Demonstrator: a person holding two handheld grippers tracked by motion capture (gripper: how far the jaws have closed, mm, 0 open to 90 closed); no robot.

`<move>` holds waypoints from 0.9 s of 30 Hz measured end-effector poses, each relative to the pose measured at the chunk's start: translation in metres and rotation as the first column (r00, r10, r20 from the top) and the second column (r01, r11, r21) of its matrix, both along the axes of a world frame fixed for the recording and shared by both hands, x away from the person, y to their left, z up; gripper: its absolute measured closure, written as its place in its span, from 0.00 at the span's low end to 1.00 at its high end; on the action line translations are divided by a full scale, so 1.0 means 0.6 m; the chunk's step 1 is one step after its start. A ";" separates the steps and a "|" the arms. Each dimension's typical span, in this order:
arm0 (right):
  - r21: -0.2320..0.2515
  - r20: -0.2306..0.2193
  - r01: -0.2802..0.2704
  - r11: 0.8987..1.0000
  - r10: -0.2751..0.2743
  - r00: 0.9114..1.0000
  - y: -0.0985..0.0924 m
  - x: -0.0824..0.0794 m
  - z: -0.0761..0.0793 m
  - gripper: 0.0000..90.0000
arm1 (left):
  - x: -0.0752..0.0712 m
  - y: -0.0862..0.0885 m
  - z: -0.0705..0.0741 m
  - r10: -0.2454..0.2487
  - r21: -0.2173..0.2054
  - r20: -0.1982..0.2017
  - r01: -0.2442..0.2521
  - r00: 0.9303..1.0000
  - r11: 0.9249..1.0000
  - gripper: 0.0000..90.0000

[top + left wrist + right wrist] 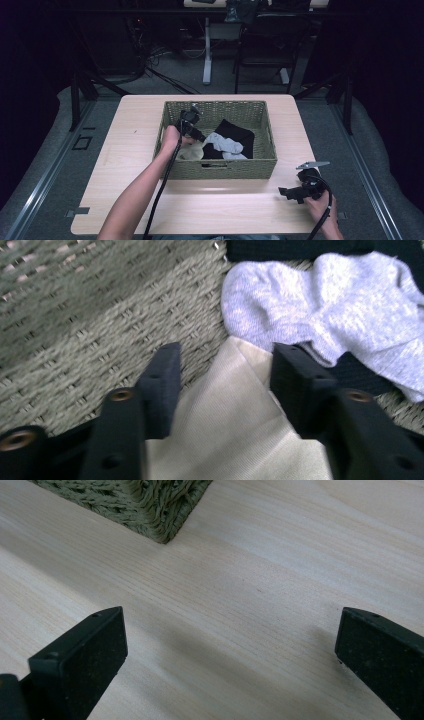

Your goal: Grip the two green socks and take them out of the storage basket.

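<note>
At centre frame, the left hand-held gripper (192, 131) reaches into the woven olive-green rectangular basket (218, 168), its jaws spread around a folded cream cloth (235, 430) beside a pale grey sock (330, 315). To grip cleanly, it should probably close on the cream fold alone. The right hand-held gripper (292, 192) rests spread-jawed over the light wooden surface (225, 210), lower right.

Rough woven basket (220, 169) — matt pale wood table (130, 150), soft knit sock (345, 310).

Beige cloth (235, 425) runs off frame bottom; black garment (320, 247) cropped at top, perhaps a sock.
</note>
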State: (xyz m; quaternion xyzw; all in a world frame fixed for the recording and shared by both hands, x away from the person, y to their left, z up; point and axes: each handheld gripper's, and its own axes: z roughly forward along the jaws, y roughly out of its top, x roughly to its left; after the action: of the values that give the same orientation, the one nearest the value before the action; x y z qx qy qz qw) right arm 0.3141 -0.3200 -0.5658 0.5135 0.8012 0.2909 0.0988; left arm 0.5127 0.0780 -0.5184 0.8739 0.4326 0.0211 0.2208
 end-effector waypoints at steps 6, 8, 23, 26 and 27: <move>-0.006 -0.002 -0.002 1.000 0.002 1.000 0.001 0.000 0.000 0.00 | -0.006 0.002 0.013 -0.001 0.013 0.033 0.000 0.999 1.000 0.92; -0.008 -0.001 0.001 1.000 -0.001 1.000 0.001 0.000 0.000 0.00 | -0.008 0.002 0.017 -0.002 0.009 0.038 0.002 0.999 1.000 0.93; -0.012 -0.007 0.001 1.000 -0.001 1.000 0.001 0.001 -0.001 0.00 | -0.042 0.017 0.102 -0.049 -0.022 0.179 0.054 0.983 0.998 0.95; -0.008 -0.003 0.006 1.000 -0.006 1.000 0.000 0.000 -0.001 0.00 | -0.048 0.020 0.122 -0.058 -0.024 0.200 0.064 0.978 0.998 0.95; -0.010 -0.007 0.002 1.000 -0.002 1.000 0.000 0.001 -0.001 0.00 | -0.050 0.021 0.127 -0.059 -0.025 0.207 0.066 0.976 0.997 0.95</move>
State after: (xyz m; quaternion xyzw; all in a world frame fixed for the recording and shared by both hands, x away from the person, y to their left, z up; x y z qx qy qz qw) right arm 0.3144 -0.3199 -0.5662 0.5150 0.8024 0.2851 0.0988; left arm 0.4828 0.0905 -0.4420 0.8765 0.3798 0.0978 0.2790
